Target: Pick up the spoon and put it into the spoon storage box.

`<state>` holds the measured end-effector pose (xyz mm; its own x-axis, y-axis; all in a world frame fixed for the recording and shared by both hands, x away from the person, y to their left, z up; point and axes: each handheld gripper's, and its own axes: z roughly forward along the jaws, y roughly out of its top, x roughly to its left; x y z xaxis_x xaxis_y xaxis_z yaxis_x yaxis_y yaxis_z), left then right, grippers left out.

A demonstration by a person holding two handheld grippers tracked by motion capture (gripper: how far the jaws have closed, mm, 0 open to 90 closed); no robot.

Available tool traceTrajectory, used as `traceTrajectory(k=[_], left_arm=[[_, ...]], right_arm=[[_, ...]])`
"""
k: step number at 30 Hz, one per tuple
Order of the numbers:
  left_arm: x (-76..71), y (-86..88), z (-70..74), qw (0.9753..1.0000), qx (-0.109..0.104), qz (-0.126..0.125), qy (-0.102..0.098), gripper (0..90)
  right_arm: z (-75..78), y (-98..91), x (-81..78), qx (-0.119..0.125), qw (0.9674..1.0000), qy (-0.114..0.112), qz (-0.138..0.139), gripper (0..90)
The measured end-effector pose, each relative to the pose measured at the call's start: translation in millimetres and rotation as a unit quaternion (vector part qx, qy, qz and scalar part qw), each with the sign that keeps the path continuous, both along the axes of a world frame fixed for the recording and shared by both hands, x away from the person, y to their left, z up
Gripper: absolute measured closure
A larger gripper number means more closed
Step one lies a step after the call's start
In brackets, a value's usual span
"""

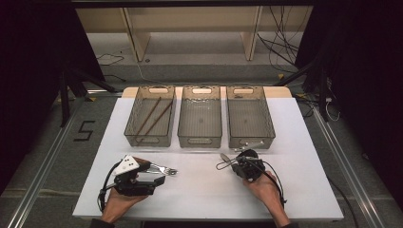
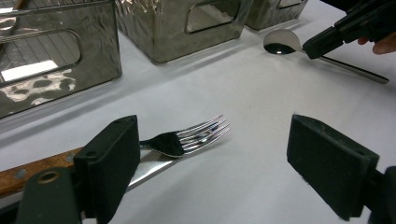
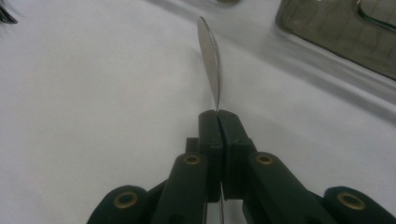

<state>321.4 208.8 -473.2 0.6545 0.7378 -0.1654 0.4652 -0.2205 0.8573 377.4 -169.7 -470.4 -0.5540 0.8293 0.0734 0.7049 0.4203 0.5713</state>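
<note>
Three clear bins [image 1: 200, 124] are lined up at the far side of the white table [image 1: 204, 190], and cutlery is being sorted into them. A spoon [image 3: 209, 56] is pinched at its neck between the closed jaws of the right gripper [image 3: 218, 116], its bowl [image 2: 279, 43] turned on edge just above the table in front of the right-hand bin [image 1: 249, 118]. The left gripper [image 2: 233, 154] is held with its jaws wide apart and nothing between them; a fork [image 2: 191, 138] is lying across a wooden-handled knife [image 2: 37, 170] just beside its left jaw. The pick-up of the spoon is judged done. Next, a lift over a bin rim is called for, then a release inside, with the grip kept firm so that the thin neck is not allowed to twist.
</note>
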Motion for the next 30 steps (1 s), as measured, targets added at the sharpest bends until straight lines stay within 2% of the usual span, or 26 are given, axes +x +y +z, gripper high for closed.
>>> traceTrajectory(k=[7,11,22,30], left_arm=[[0.1,0.2,-0.2,1.0,0.001,0.0,0.002,16.9],[0.3,0.4,-0.5,1.0,0.0,0.001,0.003,16.9],[0.3,0.9,-0.5,1.0,-0.002,0.002,0.001,16.8],[0.1,1.9,-0.6,1.0,-0.006,0.003,0.0,16.6]], right_arm=[[0.5,-0.2,-0.6,-0.003,1.0,-0.002,0.004,90.0],[4.5,-2.5,-1.5,0.006,0.9999,-0.008,0.004,90.0],[35.9,-4.8,-7.3,0.035,0.9982,-0.044,0.02,90.0],[58.0,-2.2,2.9,0.059,0.9962,-0.061,0.017,90.0]])
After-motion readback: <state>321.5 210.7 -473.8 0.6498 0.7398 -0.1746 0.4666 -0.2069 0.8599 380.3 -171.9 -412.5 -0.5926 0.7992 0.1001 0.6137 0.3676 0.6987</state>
